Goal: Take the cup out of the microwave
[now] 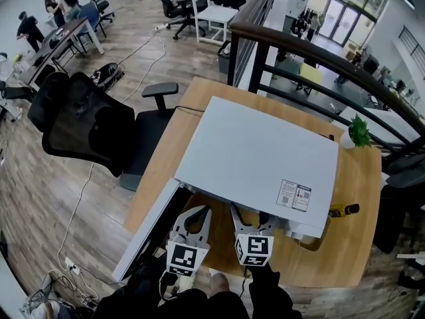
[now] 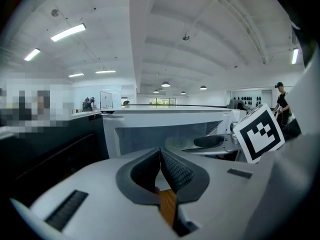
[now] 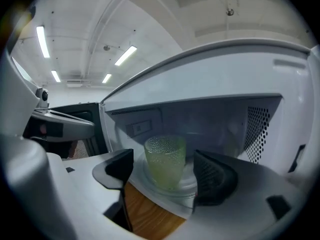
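Observation:
A green, dimpled glass cup (image 3: 165, 160) stands upright on the glass turntable (image 3: 187, 185) inside the white microwave (image 1: 259, 158). The microwave door (image 1: 147, 228) hangs open to the left. My right gripper (image 3: 167, 176) is open at the mouth of the cavity. The cup shows between its two dark pads, a little beyond them and touching neither. In the head view the right gripper (image 1: 251, 212) reaches under the microwave's front edge, which hides the cup. My left gripper (image 2: 161, 156) is shut with nothing in it, just left of the right one (image 1: 197, 210) and facing the opening.
The microwave sits on a wooden table (image 1: 352, 244). A small potted plant (image 1: 358, 131) and an amber bottle (image 1: 344, 210) are at its right. A black office chair (image 1: 86, 125) stands left of the table, and a dark railing (image 1: 319, 58) runs behind it.

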### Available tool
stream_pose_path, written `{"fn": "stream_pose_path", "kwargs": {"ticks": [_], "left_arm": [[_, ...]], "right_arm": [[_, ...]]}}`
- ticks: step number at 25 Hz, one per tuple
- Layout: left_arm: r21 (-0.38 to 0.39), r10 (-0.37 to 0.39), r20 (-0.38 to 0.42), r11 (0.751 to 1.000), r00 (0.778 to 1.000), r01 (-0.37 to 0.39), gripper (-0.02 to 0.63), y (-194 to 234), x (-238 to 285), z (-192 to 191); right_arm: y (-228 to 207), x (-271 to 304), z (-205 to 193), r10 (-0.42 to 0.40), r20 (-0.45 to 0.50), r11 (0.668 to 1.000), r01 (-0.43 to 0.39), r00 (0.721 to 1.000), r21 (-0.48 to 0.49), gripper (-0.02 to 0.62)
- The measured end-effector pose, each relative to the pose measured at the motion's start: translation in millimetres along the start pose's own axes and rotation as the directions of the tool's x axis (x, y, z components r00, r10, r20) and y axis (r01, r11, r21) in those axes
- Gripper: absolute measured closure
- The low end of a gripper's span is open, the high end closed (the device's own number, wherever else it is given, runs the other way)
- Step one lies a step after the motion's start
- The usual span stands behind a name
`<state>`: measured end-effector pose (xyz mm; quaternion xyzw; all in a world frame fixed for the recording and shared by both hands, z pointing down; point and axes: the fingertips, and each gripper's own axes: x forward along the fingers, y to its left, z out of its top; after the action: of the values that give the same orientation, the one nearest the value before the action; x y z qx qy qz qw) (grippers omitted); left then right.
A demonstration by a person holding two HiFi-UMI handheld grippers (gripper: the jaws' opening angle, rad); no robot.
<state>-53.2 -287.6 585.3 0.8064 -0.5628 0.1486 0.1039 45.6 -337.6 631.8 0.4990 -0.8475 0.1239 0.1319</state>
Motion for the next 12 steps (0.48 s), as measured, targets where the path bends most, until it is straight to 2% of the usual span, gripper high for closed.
{"fn": "stream_pose_path", "kwargs": {"ticks": [12], "left_arm": [[-0.013, 0.030, -0.010, 0.999, 1.000, -0.030, 0.581, 6, 4, -2]], "right_arm": [[-8, 25, -6, 0.008, -0.029, 1.000, -0.009, 1.000, -0.009, 0.199]]}}
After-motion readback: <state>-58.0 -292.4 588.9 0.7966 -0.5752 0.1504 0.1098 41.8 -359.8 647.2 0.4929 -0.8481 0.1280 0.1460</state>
